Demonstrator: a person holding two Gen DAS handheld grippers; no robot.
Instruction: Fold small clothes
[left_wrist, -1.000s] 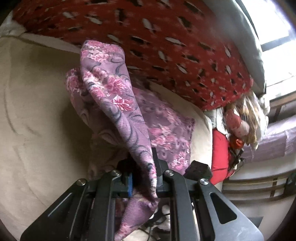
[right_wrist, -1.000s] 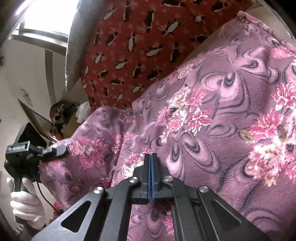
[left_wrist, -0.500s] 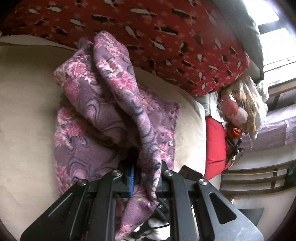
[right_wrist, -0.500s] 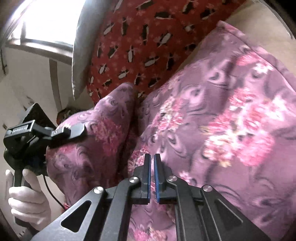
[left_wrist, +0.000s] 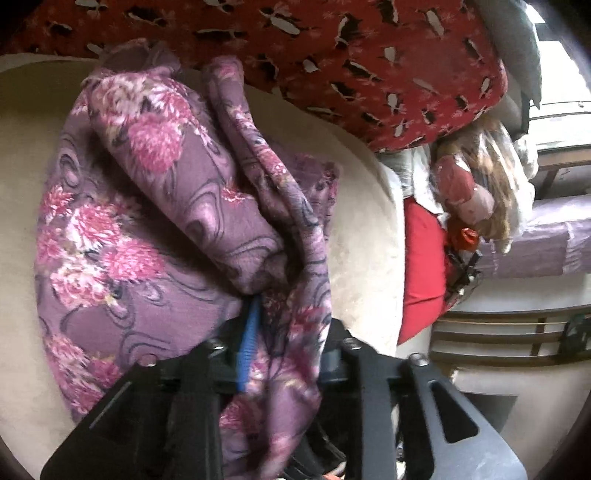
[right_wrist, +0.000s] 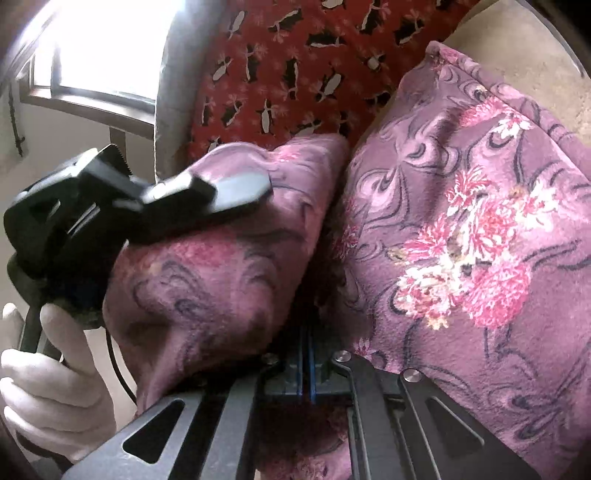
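A purple floral garment (left_wrist: 155, 229) lies bunched in folds on a beige cushion (left_wrist: 362, 221). One fold of it runs down between the fingers of my left gripper (left_wrist: 288, 343). Those jaws are opening, the blue pad (left_wrist: 247, 343) shows bare beside the cloth, and the pads no longer press it. In the right wrist view the garment (right_wrist: 461, 240) spreads flat at the right, with a raised fold at the left under the left gripper (right_wrist: 236, 188). My right gripper (right_wrist: 306, 362) is shut, pads together, its tips tucked under that fold; I see no cloth between them.
A red patterned pillow (left_wrist: 369, 55) leans behind the garment. A doll (left_wrist: 476, 184) and a red cushion (left_wrist: 421, 266) sit past the beige cushion's right edge. A white-gloved hand (right_wrist: 48, 380) holds the left gripper's handle below a bright window (right_wrist: 92, 48).
My left gripper carried the fold across and down onto the garment, and its jaws have parted from the cloth. The right gripper stayed shut and shifted a little, now partly covered by the fold.
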